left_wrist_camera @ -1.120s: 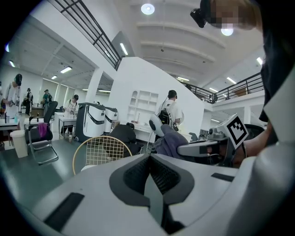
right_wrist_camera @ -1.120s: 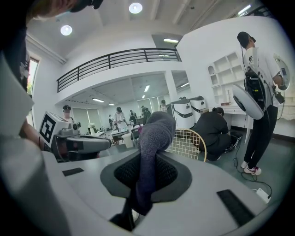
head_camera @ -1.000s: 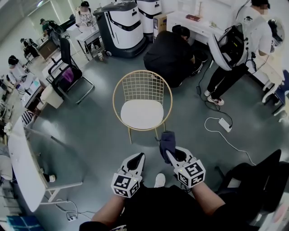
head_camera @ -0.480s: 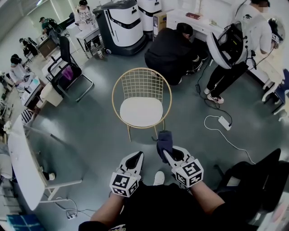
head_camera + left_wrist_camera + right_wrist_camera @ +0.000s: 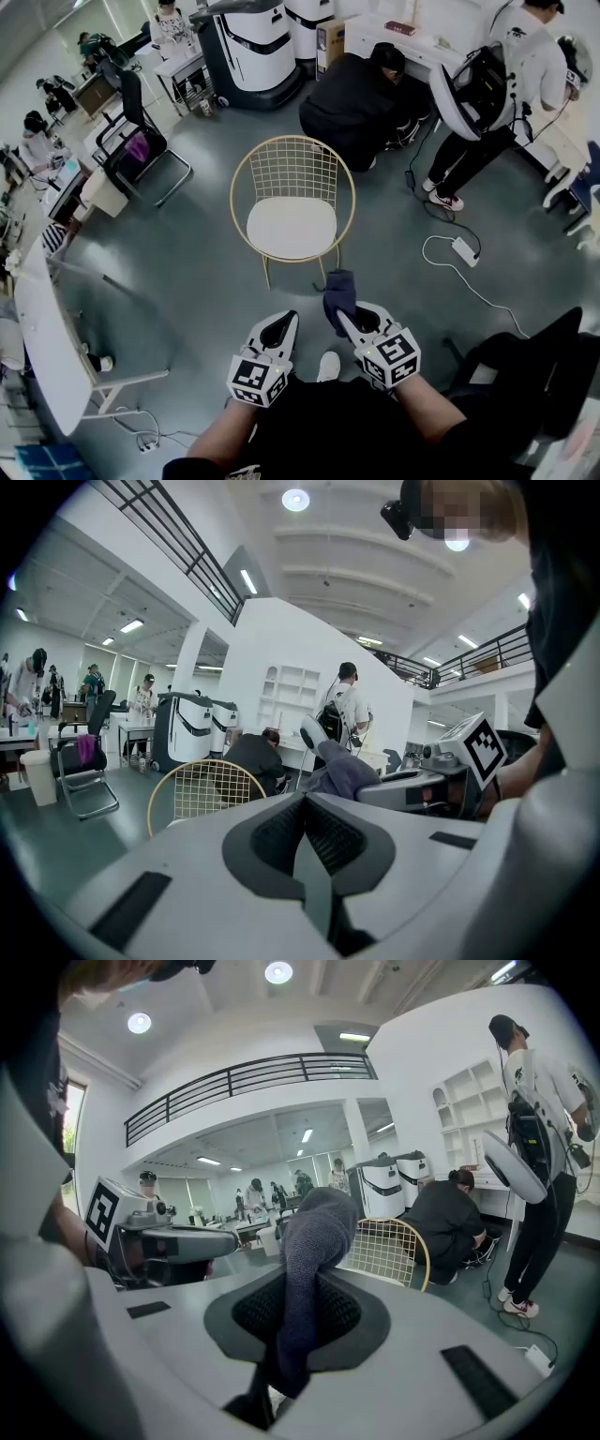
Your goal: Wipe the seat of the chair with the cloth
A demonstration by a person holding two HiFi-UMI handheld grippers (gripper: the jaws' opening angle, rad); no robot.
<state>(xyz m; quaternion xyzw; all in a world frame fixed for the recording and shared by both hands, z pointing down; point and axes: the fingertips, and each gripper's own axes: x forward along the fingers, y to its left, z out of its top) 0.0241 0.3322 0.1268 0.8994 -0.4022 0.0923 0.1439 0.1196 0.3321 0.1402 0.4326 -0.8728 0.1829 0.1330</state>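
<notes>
My right tongs clamp a dark grey-blue knitted cloth; my left tongs are closed on nothing. Cloth hangs near of the gold wire chair, clear of its white round seat, above grey floor.

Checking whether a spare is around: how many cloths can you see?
1. The dark cloth is clamped in the right gripper, short of the chair. The left gripper holds none. Others may be hidden.
</notes>
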